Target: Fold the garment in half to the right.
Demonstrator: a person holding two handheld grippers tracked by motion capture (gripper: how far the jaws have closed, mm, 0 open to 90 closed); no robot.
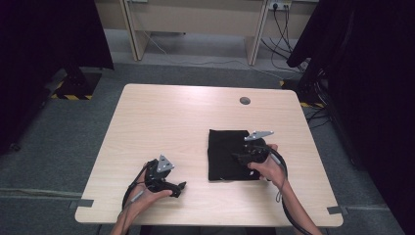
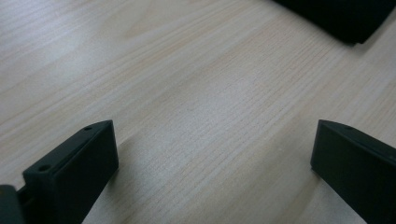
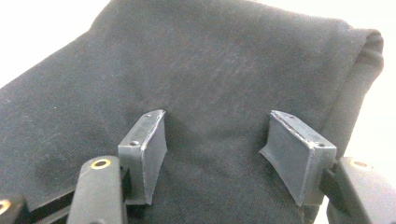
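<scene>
A folded black cloth (image 1: pixel 222 152) lies flat on the right half of the light wooden table (image 1: pixel 166 122). My right gripper (image 1: pixel 241 157) hovers over the cloth's right part, pointing left. In the right gripper view its jaws (image 3: pixel 217 140) stand apart just above the dark fabric (image 3: pixel 210 70), with nothing pinched between them; a folded edge runs along the right side. My left gripper (image 1: pixel 180 189) is near the table's front left, pointing right. Its jaws (image 2: pixel 212 154) are wide open over bare wood, and a corner of the cloth (image 2: pixel 341 18) shows far ahead.
A round grey cable hole (image 1: pixel 244 101) sits near the table's far edge. Grey tape strips (image 1: pixel 84 202) mark the front corners. Black curtains hang on both sides, and a wooden desk (image 1: pixel 195 19) with cables stands beyond the table.
</scene>
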